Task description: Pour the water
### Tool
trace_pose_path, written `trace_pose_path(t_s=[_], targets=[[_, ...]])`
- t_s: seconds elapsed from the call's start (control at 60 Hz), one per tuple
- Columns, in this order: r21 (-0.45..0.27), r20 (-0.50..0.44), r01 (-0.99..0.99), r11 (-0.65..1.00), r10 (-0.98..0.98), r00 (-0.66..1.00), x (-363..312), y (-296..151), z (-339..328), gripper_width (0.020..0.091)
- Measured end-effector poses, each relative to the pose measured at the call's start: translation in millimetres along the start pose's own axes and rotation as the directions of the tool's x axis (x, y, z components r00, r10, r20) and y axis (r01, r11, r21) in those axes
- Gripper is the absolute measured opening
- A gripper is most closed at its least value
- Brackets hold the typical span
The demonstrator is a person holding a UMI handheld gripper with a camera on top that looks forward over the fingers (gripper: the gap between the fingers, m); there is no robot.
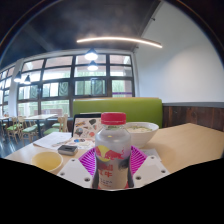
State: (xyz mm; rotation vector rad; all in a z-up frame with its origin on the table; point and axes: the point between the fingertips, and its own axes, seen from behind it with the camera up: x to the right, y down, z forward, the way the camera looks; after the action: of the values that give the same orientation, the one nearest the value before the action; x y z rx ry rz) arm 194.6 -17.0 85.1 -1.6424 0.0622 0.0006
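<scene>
**Bottle held between the pads**

A clear bottle point(112, 150) with a pink cap point(113, 118) is seen upright at 6 o'clock, right between the purple pads point(90, 158) of the gripper point(112, 160). Both pads seem to be pressed on its sides, so it is clamped. A bowl point(140, 133) is seen just beyond, at 1 o'clock from the bottle. The bottle is likely thin, smooth and easily squashed, and heavy if full. It is best held at the middle, as now

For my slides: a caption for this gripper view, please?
Gripper shut on a red-capped bottle above a table, a bowl beyond.
</scene>
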Motion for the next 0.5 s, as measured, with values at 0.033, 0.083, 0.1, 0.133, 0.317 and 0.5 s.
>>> trace_pose_path(t_s=[0.033,0.083,0.1,0.133,0.317,0.5], targets=[[-0.001,-0.001,0.004,1.0,-0.004,1.0,0,-1,1,0.0392],[-0.003,-0.002,0.007,1.0,-0.007,1.0,2,-4,2,0.0408],[-0.001,-0.001,0.006,1.0,-0.006,1.0,1,-4,2,0.0409],[0.003,0.001,0.002,1.0,-0.002,1.0,2,-5,4,0.0428],[0.029,0.009,0.001,1.0,-0.001,1.0,0,-8,-3,0.0528],[0.043,-0.002,0.0,0.999,0.0,1.0,1,-8,-12,0.069]])
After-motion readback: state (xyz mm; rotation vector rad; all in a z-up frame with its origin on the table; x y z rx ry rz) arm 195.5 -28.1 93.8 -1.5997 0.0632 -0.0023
